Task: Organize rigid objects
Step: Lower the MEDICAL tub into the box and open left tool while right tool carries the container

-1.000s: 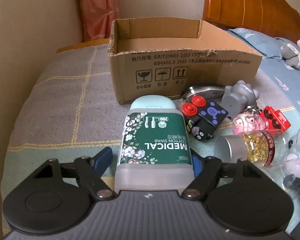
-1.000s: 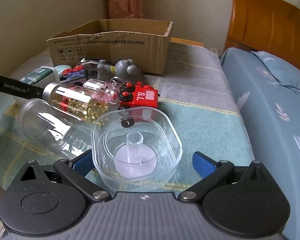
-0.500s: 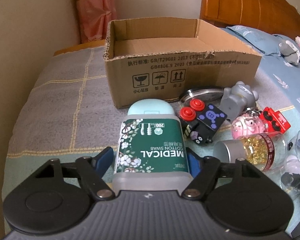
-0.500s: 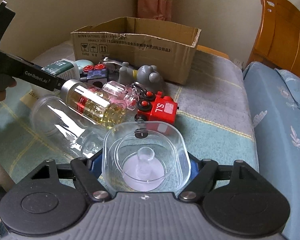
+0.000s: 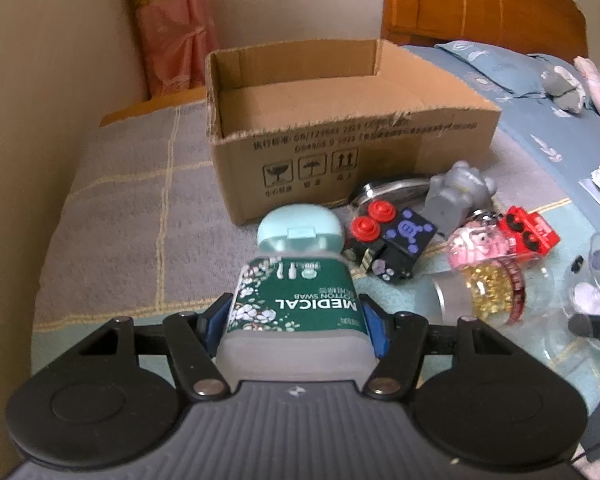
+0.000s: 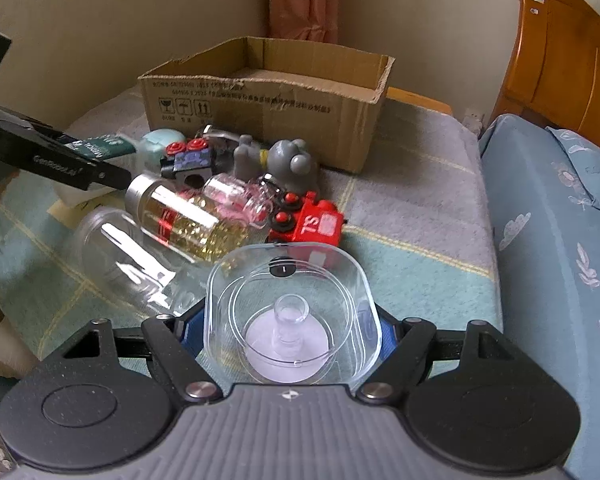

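Observation:
A cotton swab box (image 5: 296,304) with a green label and a pale blue cap lies between the jaws of my left gripper (image 5: 295,318). The jaws are closing and both blue pads touch its sides. In the right wrist view, my right gripper (image 6: 288,328) is shut on a clear plastic dish (image 6: 292,316) with a small knob inside. An open cardboard box (image 5: 352,148) stands on the bed behind the pile, its floor bare as far as I see. The left gripper's finger (image 6: 80,164) shows at the left of the right wrist view.
Between the grippers and the box lie a black toy car (image 5: 388,244), a grey bear figure (image 5: 456,196), a red toy car (image 5: 530,232), a pink jar (image 5: 480,244), a bottle of yellow beads (image 6: 184,216) and a clear bottle (image 6: 128,256). A wooden headboard (image 5: 480,4) stands behind.
The left jaws have narrowed until the pads meet the cotton swab box. The right jaws went from wide apart to gripping the clear dish. Both views have shifted slightly.

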### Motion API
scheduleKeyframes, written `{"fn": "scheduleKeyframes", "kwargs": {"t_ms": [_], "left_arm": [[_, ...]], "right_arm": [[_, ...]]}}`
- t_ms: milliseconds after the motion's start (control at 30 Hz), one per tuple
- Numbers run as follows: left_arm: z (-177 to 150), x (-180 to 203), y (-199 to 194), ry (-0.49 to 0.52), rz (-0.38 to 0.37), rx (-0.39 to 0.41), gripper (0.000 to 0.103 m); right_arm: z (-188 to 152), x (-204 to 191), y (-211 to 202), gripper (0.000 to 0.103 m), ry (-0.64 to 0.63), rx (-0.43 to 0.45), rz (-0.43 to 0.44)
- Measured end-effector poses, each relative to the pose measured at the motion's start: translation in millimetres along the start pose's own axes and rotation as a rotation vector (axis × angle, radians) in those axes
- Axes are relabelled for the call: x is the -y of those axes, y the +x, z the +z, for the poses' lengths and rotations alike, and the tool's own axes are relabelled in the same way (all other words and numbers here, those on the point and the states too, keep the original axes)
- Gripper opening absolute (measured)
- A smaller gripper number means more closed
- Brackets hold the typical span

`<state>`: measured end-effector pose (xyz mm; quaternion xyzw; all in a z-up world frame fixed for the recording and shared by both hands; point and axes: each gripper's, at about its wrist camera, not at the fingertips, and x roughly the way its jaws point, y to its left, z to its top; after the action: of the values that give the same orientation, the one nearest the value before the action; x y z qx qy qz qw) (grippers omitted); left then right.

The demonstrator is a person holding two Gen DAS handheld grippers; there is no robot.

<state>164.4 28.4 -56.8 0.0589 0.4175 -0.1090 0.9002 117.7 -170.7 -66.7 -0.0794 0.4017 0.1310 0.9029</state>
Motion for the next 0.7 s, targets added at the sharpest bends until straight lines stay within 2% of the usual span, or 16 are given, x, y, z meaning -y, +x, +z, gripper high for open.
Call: {"fn": "scheduleKeyframes", "kwargs": {"t_ms": [433, 700], "left_arm": [[23.4, 4.7, -32.7, 0.05, -0.032, 0.057, 0.064], [72.4, 1.9, -44.1, 0.078, -0.015, 0.138, 0.064]], "right_arm": [[32.7, 10.1, -20.2, 0.081, -0.004, 0.056, 0.009], [73.4, 15.4, -29.1, 0.081, -0.046, 0.126, 0.026]]}}
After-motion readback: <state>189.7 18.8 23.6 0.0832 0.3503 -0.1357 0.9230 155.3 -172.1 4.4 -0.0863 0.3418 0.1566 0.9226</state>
